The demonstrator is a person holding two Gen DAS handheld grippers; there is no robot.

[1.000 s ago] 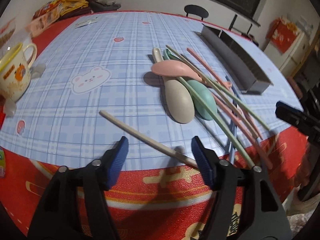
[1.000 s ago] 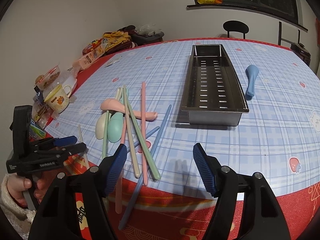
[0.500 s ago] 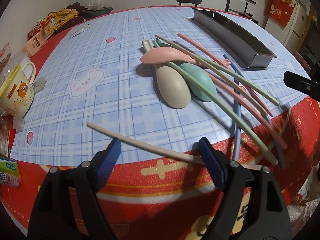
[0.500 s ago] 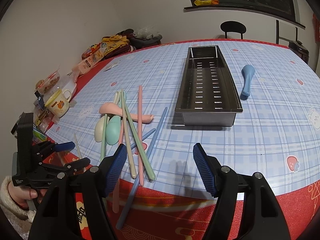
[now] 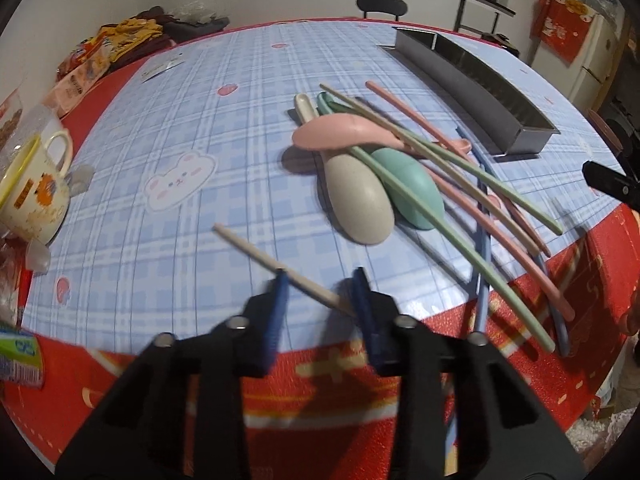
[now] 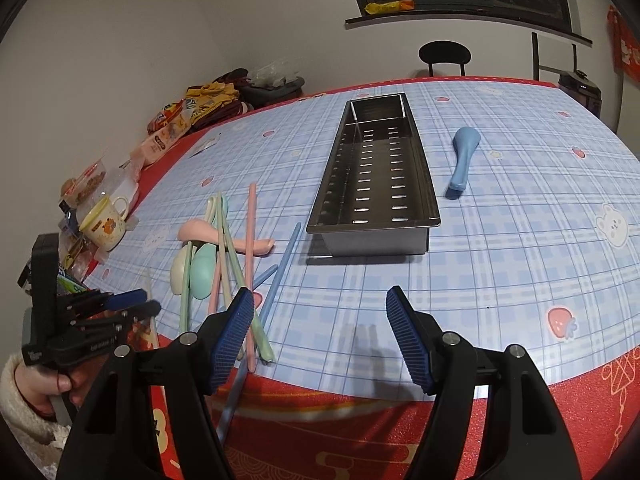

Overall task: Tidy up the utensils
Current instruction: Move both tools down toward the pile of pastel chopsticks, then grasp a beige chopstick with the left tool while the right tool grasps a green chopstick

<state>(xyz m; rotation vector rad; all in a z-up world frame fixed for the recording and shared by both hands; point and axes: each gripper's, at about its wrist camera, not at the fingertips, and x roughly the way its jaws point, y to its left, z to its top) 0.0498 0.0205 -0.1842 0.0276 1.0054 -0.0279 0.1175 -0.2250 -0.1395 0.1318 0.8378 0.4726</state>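
While the left gripper [image 5: 320, 292] has just been closing, its blue ribbed pads now stand on either side of the single cream-coloured plastic chopstick [image 5: 280, 270] near the front edge of the plaid-clothed table [image 5: 168, 120], and motion blur keeps me from saying whether the pads already press on the stick or are only about to. What the coming move turns on is how that chopstick lies: its long axis runs slantwise across the gap between the jaws, the thin tip pointing away to the upper left in the left wrist view and the thick end reaching toward the right pad, so the jaws cross it at an angle, not squarely. It lies apart from the tangled heap of pink, green and blue chopsticks and pastel rice spoons [image 5: 400, 176], which sits to its right on the same front part of the table. The long perforated stainless-steel tray [image 6: 376, 184] (presumably where the utensils are meant to go) stands further in toward the middle of the table, beyond that heap from the left hand and nearer the right. The right gripper [image 6: 320, 328] hangs spread wide with nothing between its pads, above the front edge, beside the heap's near ends
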